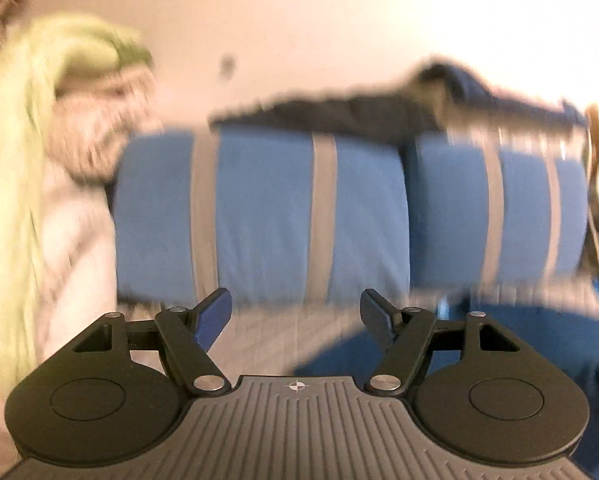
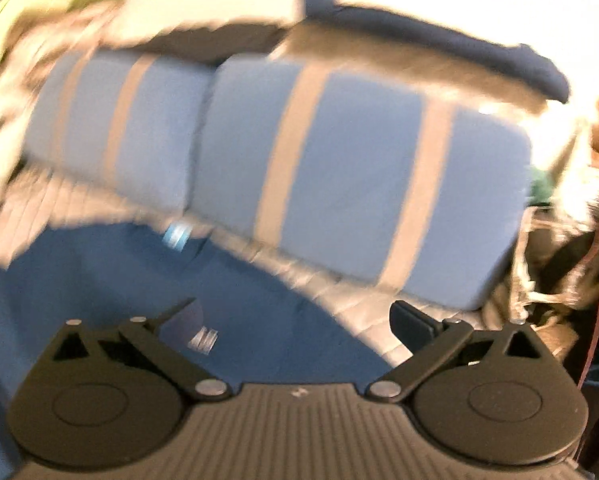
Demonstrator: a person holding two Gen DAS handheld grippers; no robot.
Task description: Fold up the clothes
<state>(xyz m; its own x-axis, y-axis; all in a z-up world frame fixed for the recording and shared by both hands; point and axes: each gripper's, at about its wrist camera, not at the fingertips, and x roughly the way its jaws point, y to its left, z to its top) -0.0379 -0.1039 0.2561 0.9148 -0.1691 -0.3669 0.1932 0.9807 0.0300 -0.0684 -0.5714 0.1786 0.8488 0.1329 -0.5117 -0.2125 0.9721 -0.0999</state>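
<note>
Both views are blurred. The dark blue garment (image 2: 111, 280) lies spread flat on the quilted seat (image 2: 363, 304) below the striped blue cushions (image 2: 351, 168), at 9 o'clock from the right gripper (image 2: 299, 320). Left gripper (image 1: 295, 312) and right: jaws wide, holding nothing.

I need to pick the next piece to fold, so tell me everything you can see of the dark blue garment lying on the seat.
The dark blue garment looks like soft, plain cloth, spread fairly flat on the quilted seat before the striped blue cushions. A small pale label shows near its far edge. Its near part lies below the right hand-held gripper, whose jaws stand open and grip nothing. Motion blur hides seams and garment type.
</note>
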